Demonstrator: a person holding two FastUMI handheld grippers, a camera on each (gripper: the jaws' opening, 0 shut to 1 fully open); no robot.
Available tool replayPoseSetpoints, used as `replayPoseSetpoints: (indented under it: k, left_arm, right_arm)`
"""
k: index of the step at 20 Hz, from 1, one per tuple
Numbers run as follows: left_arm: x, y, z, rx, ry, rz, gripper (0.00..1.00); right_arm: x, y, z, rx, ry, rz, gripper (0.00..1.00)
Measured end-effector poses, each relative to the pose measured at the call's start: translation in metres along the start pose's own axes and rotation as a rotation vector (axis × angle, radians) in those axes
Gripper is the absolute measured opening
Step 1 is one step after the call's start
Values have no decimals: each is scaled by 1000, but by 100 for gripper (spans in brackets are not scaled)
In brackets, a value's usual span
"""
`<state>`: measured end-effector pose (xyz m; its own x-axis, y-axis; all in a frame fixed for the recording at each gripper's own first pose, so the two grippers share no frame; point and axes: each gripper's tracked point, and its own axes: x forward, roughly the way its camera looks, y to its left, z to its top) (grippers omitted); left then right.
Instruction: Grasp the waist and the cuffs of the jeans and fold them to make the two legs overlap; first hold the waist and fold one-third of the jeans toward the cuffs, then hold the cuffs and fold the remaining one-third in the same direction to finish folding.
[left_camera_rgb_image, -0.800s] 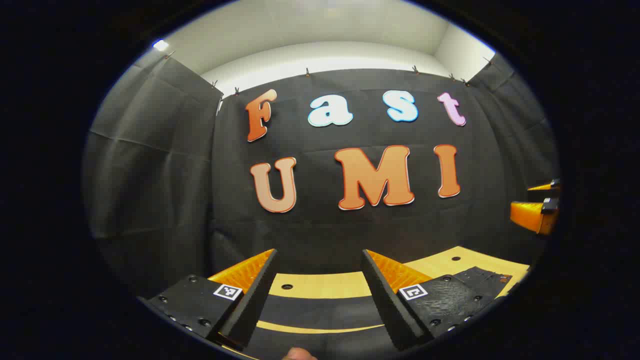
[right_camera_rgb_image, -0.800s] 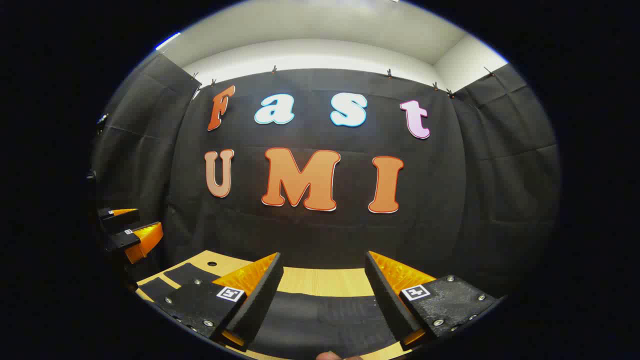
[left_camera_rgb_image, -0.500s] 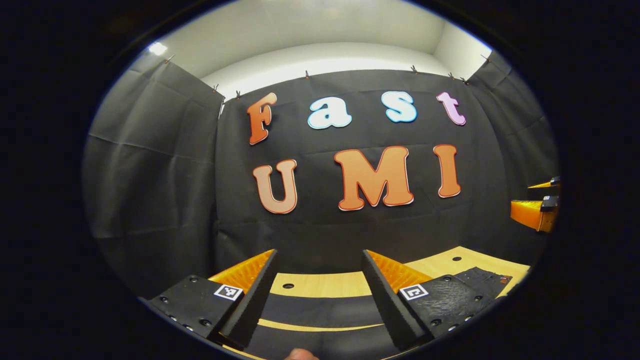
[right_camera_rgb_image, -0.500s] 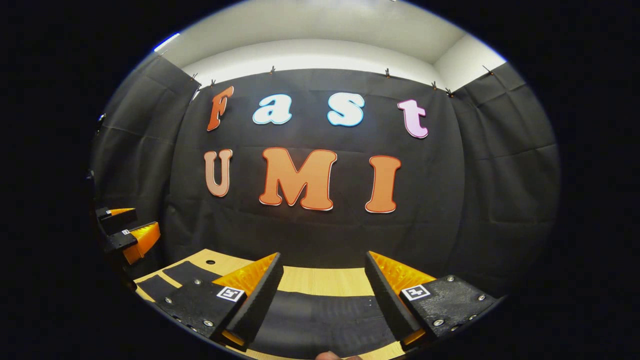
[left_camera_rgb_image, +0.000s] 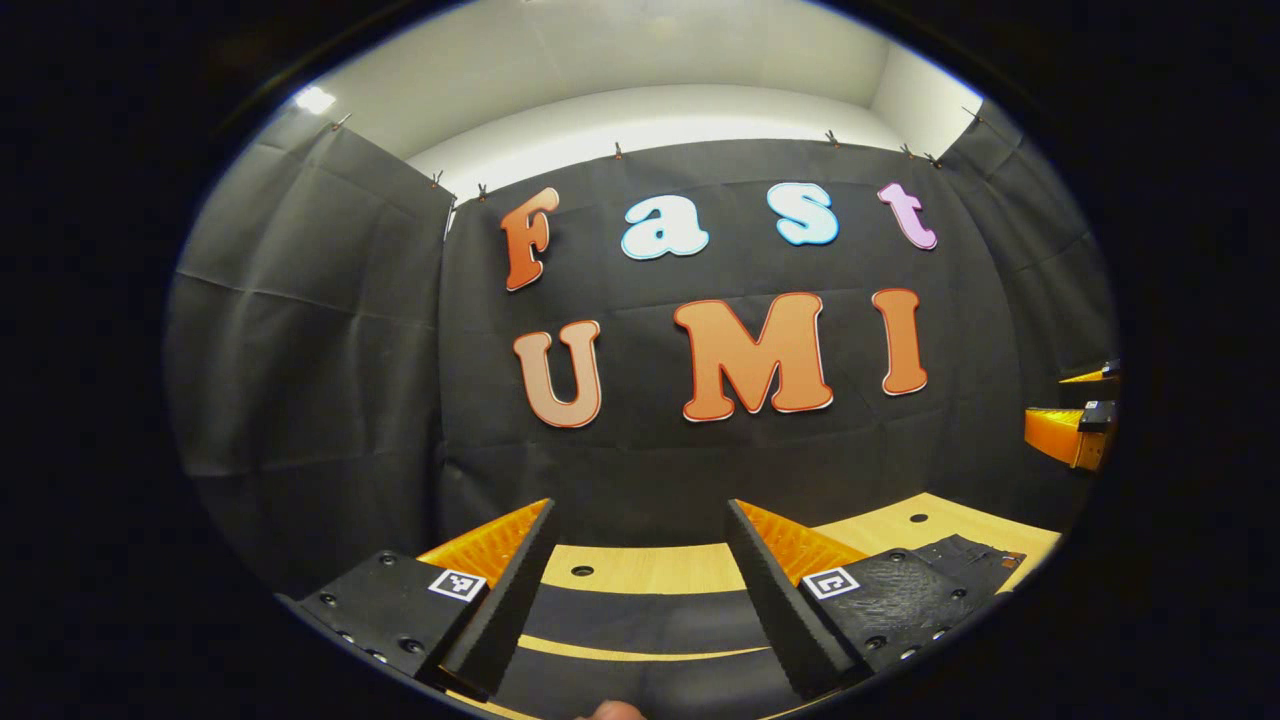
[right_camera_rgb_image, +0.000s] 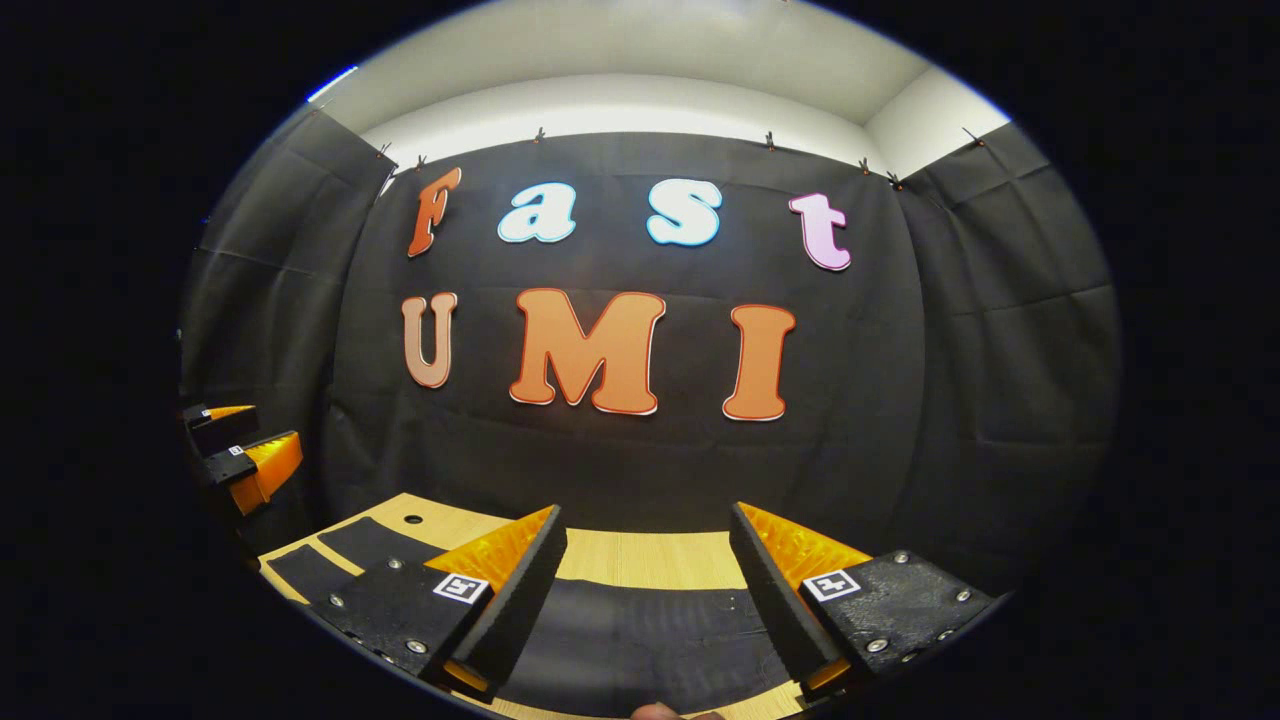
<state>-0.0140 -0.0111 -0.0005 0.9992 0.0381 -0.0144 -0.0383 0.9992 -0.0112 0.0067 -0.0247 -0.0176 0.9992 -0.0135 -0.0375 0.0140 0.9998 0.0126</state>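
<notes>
Standing open and empty above a wooden table (left_camera_rgb_image: 650, 570), the left gripper (left_camera_rgb_image: 640, 590) and right gripper (right_camera_rgb_image: 648, 590) each show two fingers spread well apart. One pair of black jeans (right_camera_rgb_image: 640, 640) lies flat on the table beneath them, its two legs (left_camera_rgb_image: 640, 630) stretched across side by side. Each finger carries one small square black-and-white marker (left_camera_rgb_image: 457, 584); they hold no readable words. A fingertip (left_camera_rgb_image: 610, 711) peeks in at the bottom edge.
</notes>
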Motion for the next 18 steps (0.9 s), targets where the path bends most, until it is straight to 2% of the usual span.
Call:
replayPoseSetpoints:
  k: [3,4,5,10,14,18]
  left_arm:
    - [9,19,-31,-19,103,31,99]
    - [14,25,-43,-37,140,34,100]
    - [18,32,-52,-55,174,38,99]
    - [30,93,-127,-103,402,113,99]
    - [31,143,-181,-120,569,173,100]
    - [27,177,-233,-159,741,219,99]
  right_arm:
    - [6,-14,-12,-15,44,-44,100]
    - [8,-20,-20,-20,67,-61,94]
    - [10,-27,-29,-16,103,-85,98]
    - [18,-57,-95,46,343,-173,99]
    - [18,-64,-147,159,548,-225,99]
    - [13,-79,-188,244,690,-298,99]
